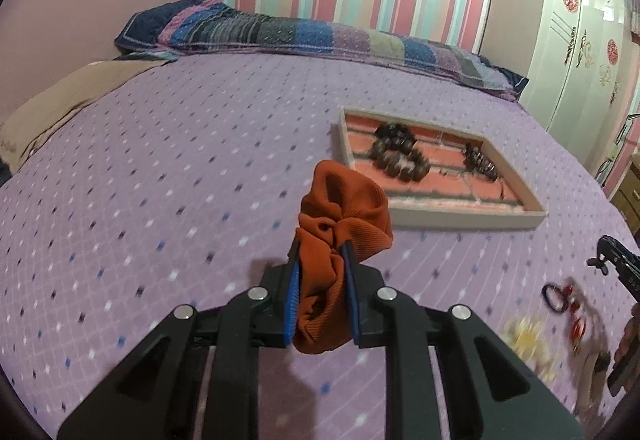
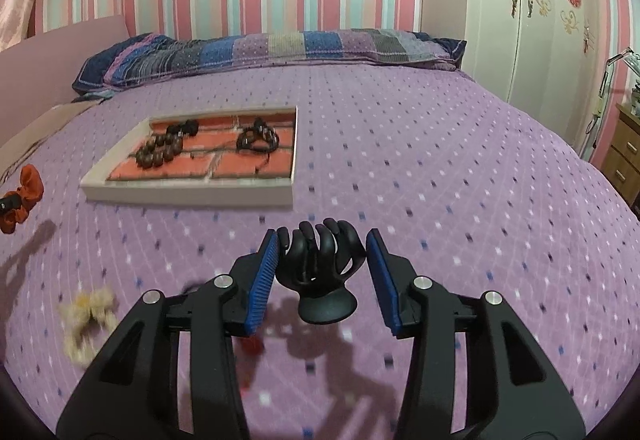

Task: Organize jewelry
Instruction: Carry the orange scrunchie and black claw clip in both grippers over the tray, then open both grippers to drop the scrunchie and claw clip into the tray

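My left gripper (image 1: pixel 320 246) is shut on an orange fabric scrunchie (image 1: pixel 344 200), which it holds above the purple bedspread. The scrunchie (image 2: pixel 30 180) also shows at the far left of the right wrist view. My right gripper (image 2: pixel 323 240) is shut on a black claw hair clip (image 2: pixel 320 268); both blue pads touch its sides and its shadow falls on the bed below. Beyond both grippers lies a shallow white tray (image 1: pixel 472 218) (image 2: pixel 188 196) with a brick-pattern floor. In it are a brown beaded bracelet (image 1: pixel 400 156) (image 2: pixel 158 152) and a darker bracelet (image 1: pixel 480 160) (image 2: pixel 256 138).
Loose on the bedspread near the grippers lie a pale yellow bow (image 2: pixel 86 312) (image 1: pixel 524 336), a red piece (image 1: pixel 576 324) and a black hair tie (image 1: pixel 554 296), all blurred. A patchwork pillow (image 2: pixel 272 48) runs along the far wall. A white wardrobe (image 2: pixel 532 20) and wooden drawers (image 2: pixel 624 152) stand to the right.
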The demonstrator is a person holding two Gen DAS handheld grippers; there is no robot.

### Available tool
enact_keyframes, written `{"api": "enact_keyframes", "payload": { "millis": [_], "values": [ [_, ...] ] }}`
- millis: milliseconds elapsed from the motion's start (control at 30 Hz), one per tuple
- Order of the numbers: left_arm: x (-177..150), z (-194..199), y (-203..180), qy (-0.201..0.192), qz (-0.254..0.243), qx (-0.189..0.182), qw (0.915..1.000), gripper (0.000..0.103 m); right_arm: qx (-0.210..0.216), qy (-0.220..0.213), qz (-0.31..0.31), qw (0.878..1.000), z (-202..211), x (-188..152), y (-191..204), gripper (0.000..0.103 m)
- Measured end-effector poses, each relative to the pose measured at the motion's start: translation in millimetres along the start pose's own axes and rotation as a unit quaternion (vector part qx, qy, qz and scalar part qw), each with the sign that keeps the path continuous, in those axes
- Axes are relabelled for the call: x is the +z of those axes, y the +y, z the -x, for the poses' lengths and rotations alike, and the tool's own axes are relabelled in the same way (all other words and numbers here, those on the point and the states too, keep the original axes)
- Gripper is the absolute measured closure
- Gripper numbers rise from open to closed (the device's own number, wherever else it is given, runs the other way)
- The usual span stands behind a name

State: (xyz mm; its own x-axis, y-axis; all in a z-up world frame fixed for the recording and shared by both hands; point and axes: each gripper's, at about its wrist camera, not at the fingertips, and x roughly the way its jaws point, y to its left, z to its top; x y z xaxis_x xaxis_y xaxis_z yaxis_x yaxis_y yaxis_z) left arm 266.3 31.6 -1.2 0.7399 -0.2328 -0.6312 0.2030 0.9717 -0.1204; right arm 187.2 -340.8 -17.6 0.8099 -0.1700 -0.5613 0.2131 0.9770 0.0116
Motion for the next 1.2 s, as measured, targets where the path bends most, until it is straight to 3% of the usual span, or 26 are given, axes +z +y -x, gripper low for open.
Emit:
{"api": "enact_keyframes", "payload": {
  "millis": [267,500,700,967,1200],
  "values": [
    [49,-43,-37,0.003,-0.002,-0.019,0.9998,0.083,0.006,0.0,0.011,1.0,-47,56,22,0.058],
    [73,-95,-67,0.034,-0.002,-0.027,0.999,0.083,0.017,0.012,0.032,0.999,-91,93,54,0.058],
    [70,-138,-93,0.069,-0.005,-0.026,0.9973,0.083,0.031,0.056,0.012,0.998,-141,99,76,0.058],
    [65,-177,-120,0.096,-0.025,-0.027,0.9947,0.083,0.012,0.092,0.01,0.996,-182,91,86,0.058],
    [73,-205,-124,0.109,-0.026,-0.014,0.9936,0.082,-0.002,0.09,0.02,0.996,-198,96,87,0.058]
  ]
}}
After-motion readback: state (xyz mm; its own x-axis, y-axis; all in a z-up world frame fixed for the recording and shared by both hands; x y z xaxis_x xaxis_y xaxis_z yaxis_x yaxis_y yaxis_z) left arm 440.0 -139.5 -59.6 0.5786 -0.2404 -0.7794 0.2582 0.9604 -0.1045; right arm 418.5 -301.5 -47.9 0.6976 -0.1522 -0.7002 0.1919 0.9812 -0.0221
